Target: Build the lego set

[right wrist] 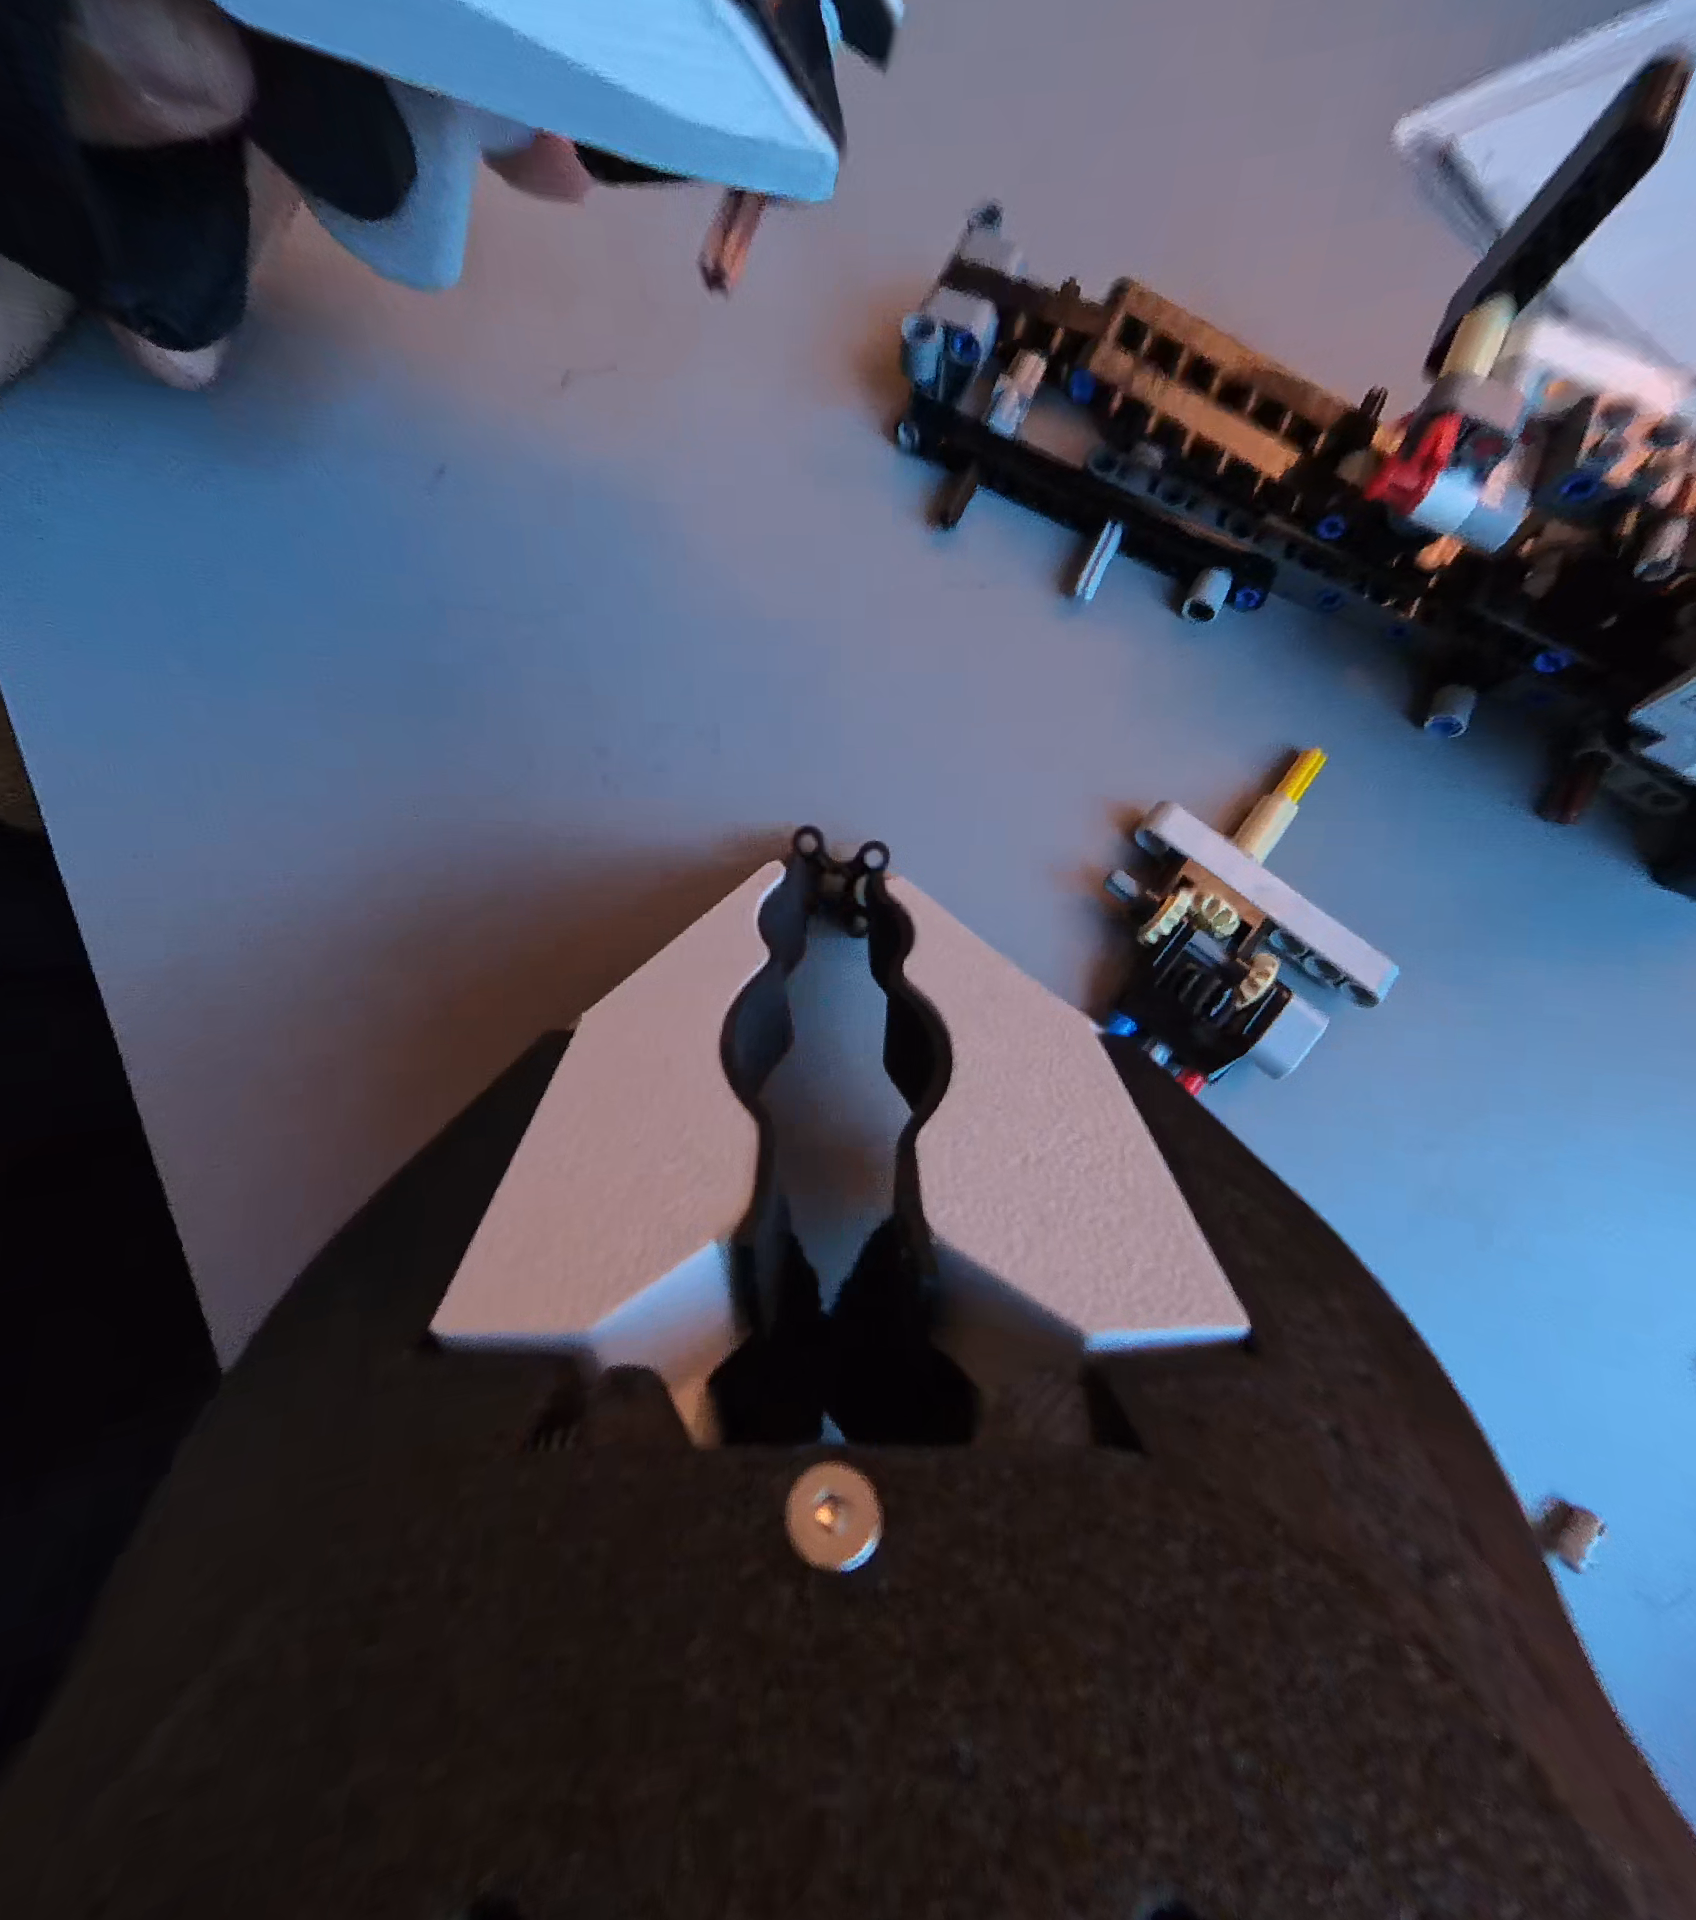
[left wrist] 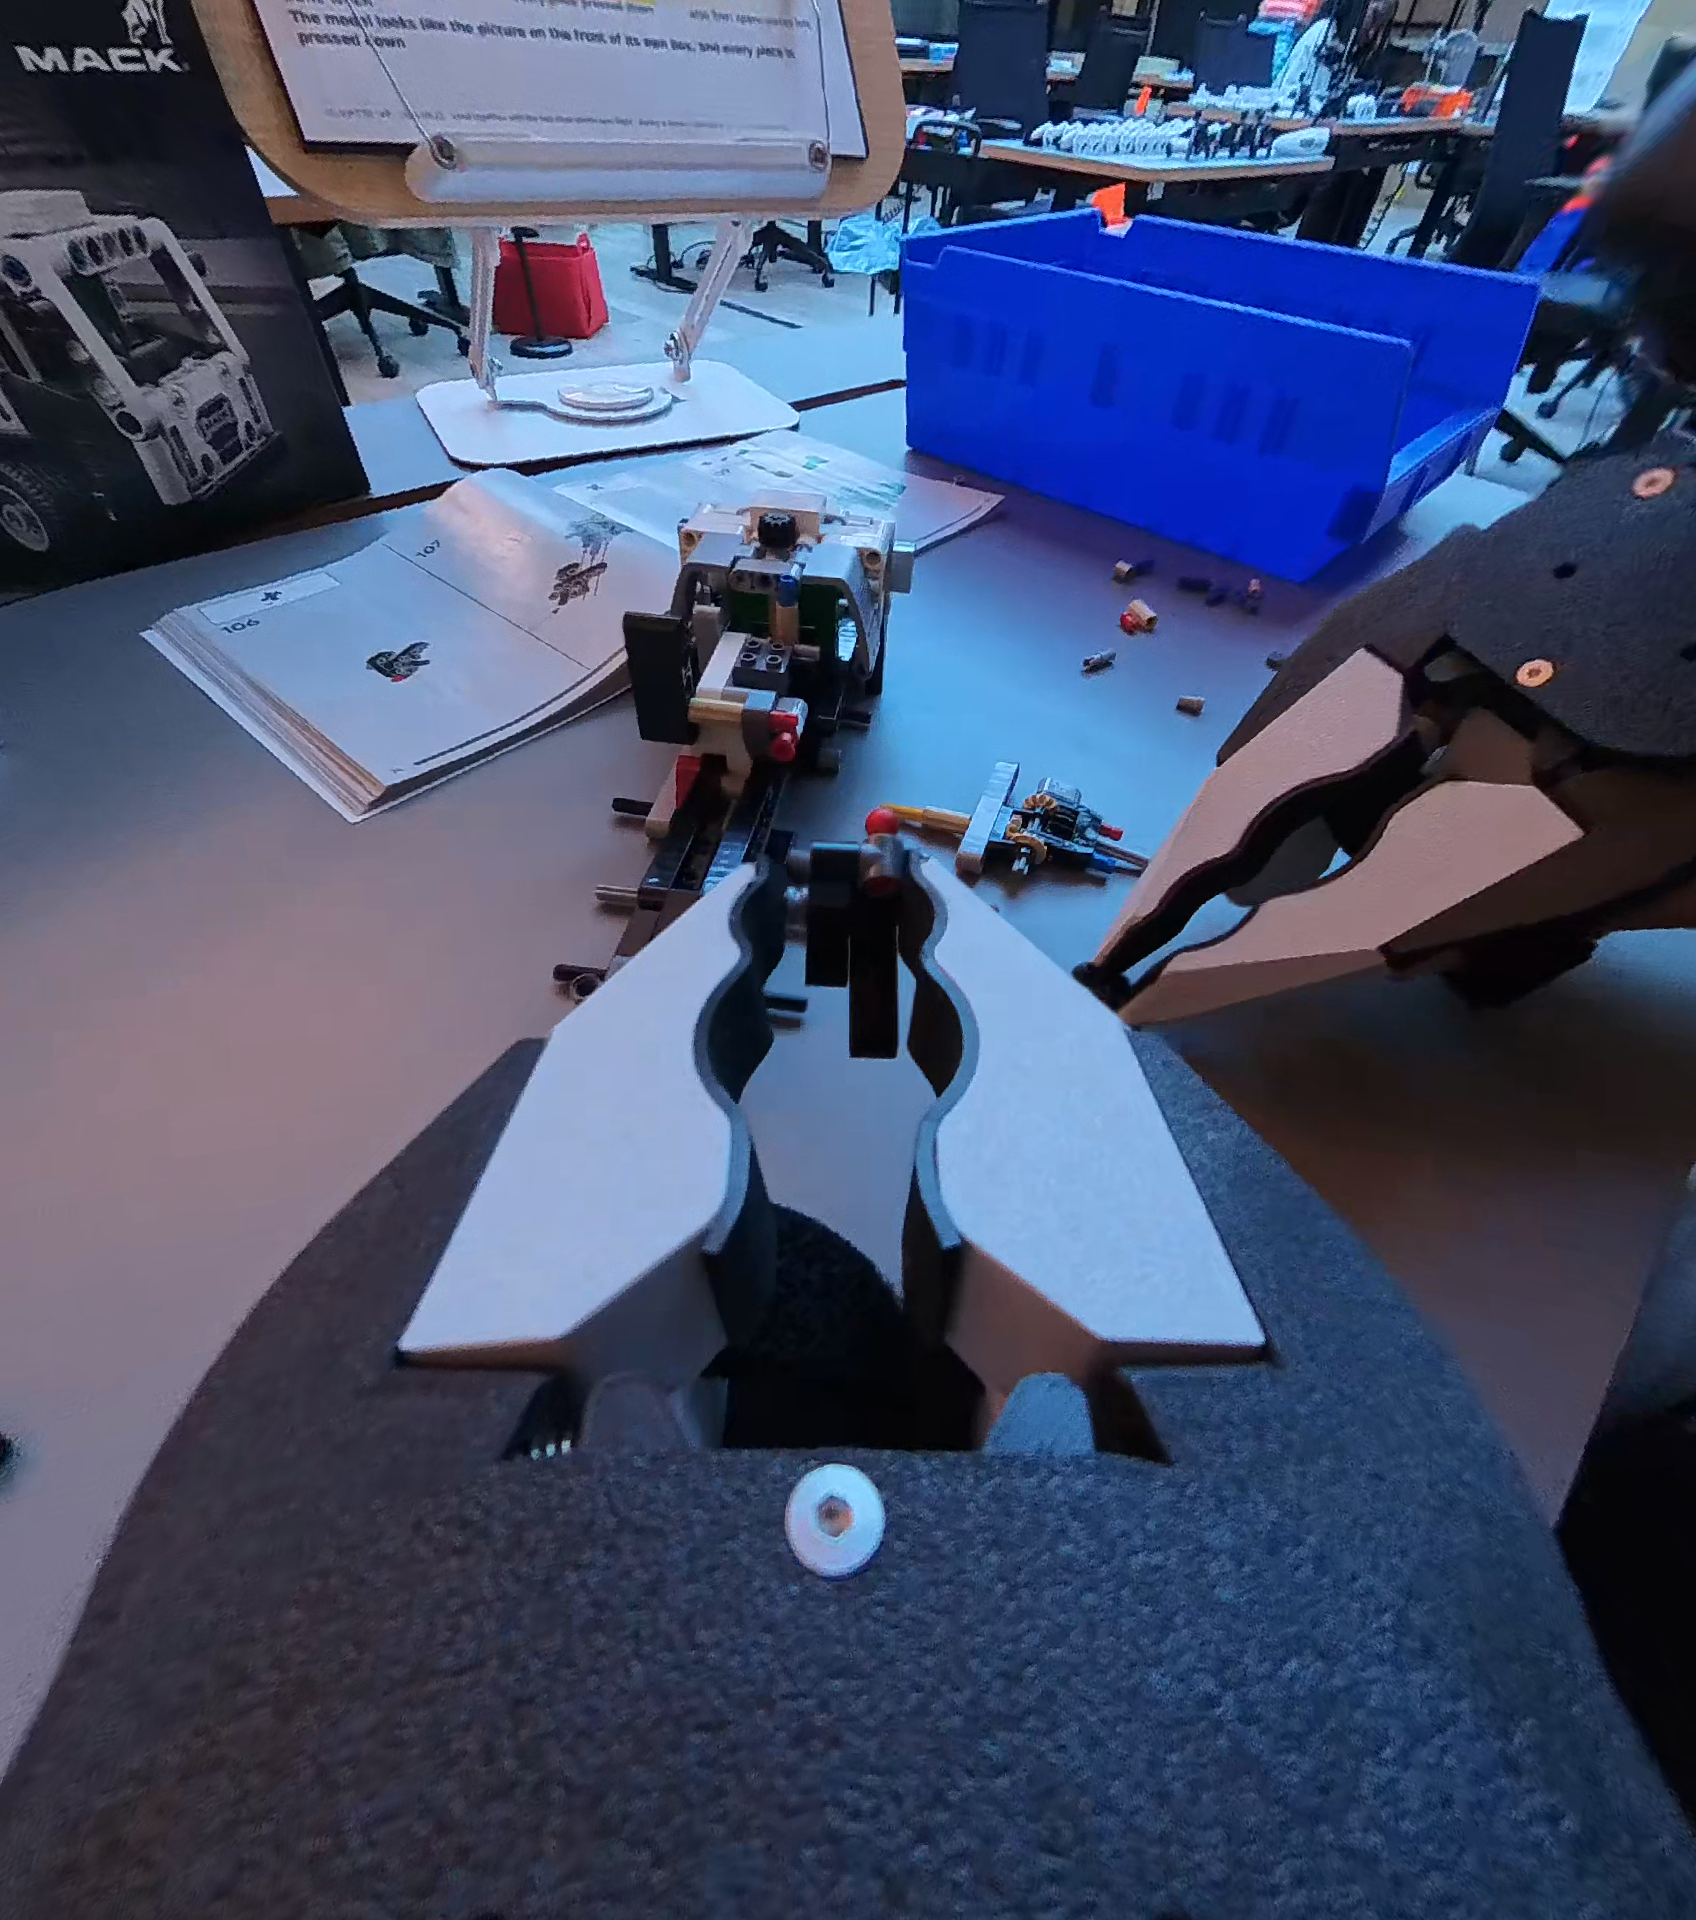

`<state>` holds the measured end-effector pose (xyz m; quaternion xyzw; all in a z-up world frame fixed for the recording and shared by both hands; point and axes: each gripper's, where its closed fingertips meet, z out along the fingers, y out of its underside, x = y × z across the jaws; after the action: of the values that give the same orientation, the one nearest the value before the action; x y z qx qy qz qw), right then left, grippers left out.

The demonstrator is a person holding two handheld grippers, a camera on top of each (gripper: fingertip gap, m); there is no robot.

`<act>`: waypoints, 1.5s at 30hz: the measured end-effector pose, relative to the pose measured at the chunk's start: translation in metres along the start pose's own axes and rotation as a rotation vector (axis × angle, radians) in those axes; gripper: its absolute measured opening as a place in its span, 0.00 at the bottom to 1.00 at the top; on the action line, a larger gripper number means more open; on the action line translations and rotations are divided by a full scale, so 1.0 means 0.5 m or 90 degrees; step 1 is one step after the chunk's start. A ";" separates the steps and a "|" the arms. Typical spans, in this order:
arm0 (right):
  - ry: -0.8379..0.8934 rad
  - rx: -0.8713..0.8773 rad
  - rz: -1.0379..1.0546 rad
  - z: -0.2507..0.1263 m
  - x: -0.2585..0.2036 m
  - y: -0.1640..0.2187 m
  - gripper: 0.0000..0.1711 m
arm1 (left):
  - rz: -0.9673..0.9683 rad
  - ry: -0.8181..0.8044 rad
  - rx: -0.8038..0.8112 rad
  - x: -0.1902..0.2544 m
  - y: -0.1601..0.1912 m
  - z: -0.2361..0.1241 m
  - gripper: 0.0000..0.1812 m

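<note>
My left claw (left wrist: pixel 839 883) was pinched on a small black-and-grey piece (left wrist: pixel 849 914) with a red pin, held up just near of the chassis (left wrist: pixel 719 727), I judged so it could be lined up with the frame. My right claw (right wrist: pixel 839 868) was nearly closed on a tiny black connector (right wrist: pixel 839 883), low over the table (right wrist: pixel 408 675). The gear module (right wrist: pixel 1228 966) lay just right of it, within reach.
</note>
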<state>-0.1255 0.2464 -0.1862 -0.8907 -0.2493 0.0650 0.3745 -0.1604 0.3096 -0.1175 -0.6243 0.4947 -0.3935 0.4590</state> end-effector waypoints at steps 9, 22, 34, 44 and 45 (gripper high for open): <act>0.165 0.381 -0.118 -0.141 -0.005 -0.180 0.04 | -0.196 0.100 0.104 0.031 -0.050 0.013 0.11; 0.228 0.443 -0.149 -0.106 -0.011 -0.234 0.05 | -0.363 0.198 0.196 0.022 -0.076 -0.002 0.11; 0.263 0.438 -0.108 -0.100 -0.017 -0.246 0.05 | -0.362 0.174 0.224 0.010 -0.081 -0.011 0.11; 0.236 0.412 -0.065 -0.101 -0.020 -0.249 0.05 | -0.334 0.145 0.241 0.009 -0.086 -0.018 0.11; 0.226 0.410 -0.055 -0.102 -0.022 -0.250 0.05 | -0.324 0.135 0.247 0.009 -0.088 -0.021 0.10</act>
<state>-0.1688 0.2832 -0.0633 -0.7131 -0.1847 -0.0311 0.6756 -0.1581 0.3071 -0.0723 -0.5844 0.2840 -0.6447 0.4027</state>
